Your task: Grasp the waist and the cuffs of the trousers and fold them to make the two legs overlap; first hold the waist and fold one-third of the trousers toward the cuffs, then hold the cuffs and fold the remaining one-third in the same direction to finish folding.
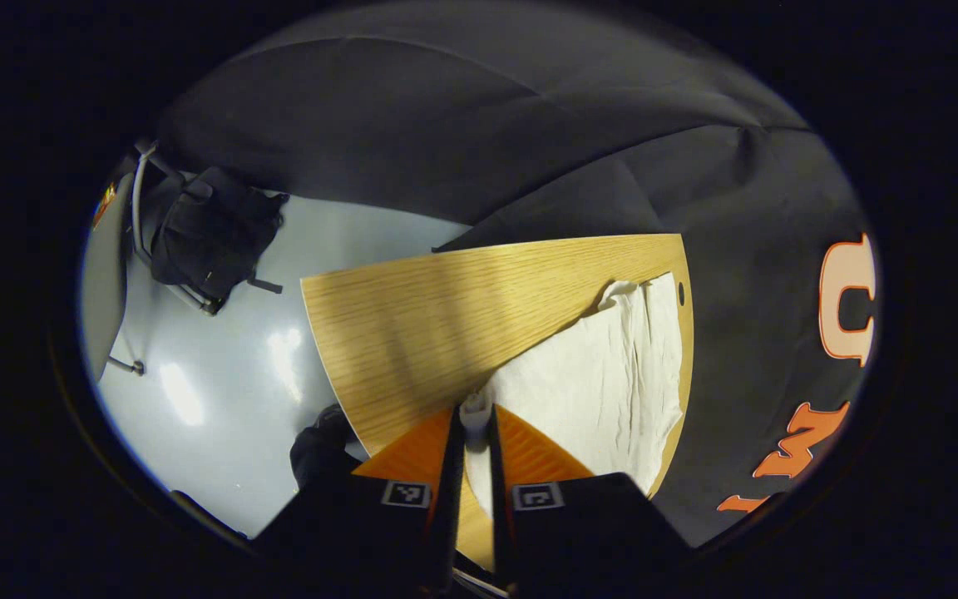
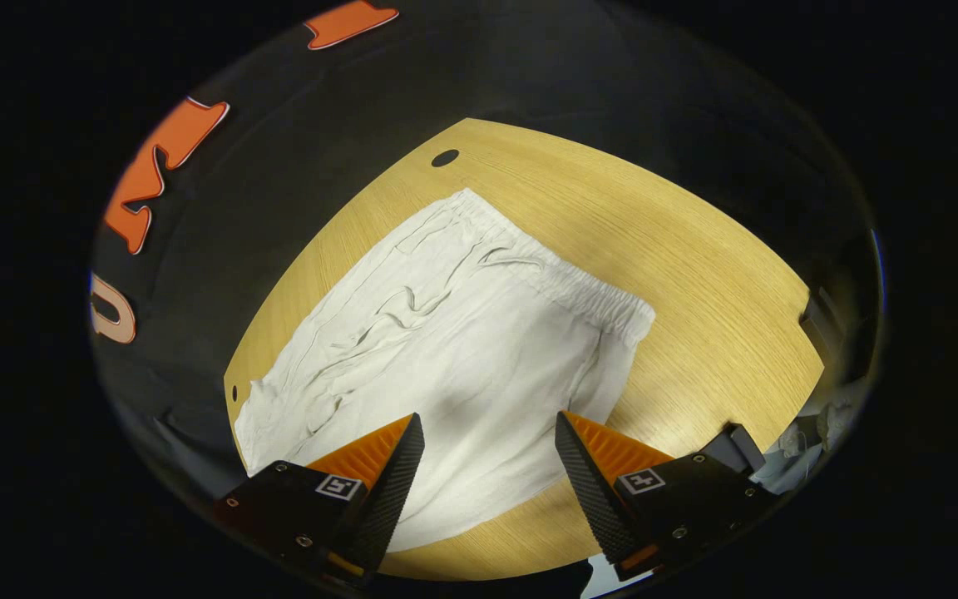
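Note:
White trousers (image 2: 462, 349) lie on the wooden table (image 2: 695, 274), their elastic waist (image 2: 566, 279) toward the far right in the right gripper view. My right gripper (image 2: 489, 428) hovers above the fabric, open, with nothing between its fingers. In the left gripper view the trousers (image 1: 604, 374) spread out to the right across the table (image 1: 446, 316). My left gripper (image 1: 476, 413) is shut on a pinched fold of the white cloth at the trousers' edge.
The black booth cloth (image 1: 529, 125) hangs behind the table. A chair with a black bag (image 1: 213, 233) stands on the pale floor (image 1: 221, 391) to the left. The table has a small hole (image 2: 444, 157) near its far corner.

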`<state>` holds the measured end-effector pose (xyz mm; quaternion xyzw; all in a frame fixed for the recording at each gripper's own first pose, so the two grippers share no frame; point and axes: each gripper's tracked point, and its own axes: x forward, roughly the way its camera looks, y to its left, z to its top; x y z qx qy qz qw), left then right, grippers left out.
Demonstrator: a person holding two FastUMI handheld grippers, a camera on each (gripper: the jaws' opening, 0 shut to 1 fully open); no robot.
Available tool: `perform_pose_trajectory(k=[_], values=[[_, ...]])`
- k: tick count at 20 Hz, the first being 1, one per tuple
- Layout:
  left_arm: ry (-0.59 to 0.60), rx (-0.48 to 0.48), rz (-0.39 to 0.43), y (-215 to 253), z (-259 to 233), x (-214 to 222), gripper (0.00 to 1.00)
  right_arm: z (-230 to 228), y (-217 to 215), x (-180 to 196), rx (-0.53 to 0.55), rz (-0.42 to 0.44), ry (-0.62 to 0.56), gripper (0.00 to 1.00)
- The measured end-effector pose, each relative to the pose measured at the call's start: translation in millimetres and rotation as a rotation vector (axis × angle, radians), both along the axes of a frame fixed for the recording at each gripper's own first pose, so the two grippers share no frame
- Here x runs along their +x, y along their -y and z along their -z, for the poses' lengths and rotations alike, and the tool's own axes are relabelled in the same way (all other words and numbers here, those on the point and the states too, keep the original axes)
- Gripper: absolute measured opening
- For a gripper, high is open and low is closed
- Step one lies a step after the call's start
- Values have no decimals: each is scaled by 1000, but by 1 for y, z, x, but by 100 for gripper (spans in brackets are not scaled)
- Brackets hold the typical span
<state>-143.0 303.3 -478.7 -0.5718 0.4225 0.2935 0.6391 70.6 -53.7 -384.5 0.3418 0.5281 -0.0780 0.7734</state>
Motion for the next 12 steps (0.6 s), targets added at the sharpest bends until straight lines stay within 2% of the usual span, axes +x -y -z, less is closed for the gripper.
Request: perform_pose_trajectory(k=[4, 5, 7, 10, 12], values=[[87, 23, 83, 3, -17, 15, 12, -4, 10, -7, -18, 50, 12, 96], [97, 29, 101, 2, -24, 19, 7, -5, 14, -8, -28, 65, 15, 96], [120, 37, 143, 4, -35, 31, 11, -2, 24, -14, -45, 95, 13, 96], [157, 89, 183, 2, -52, 55, 8, 4, 40, -18, -32, 152, 8, 96], [170, 121, 177, 2, -67, 66, 8, 15, 49, -19, -12, 173, -14, 96]])
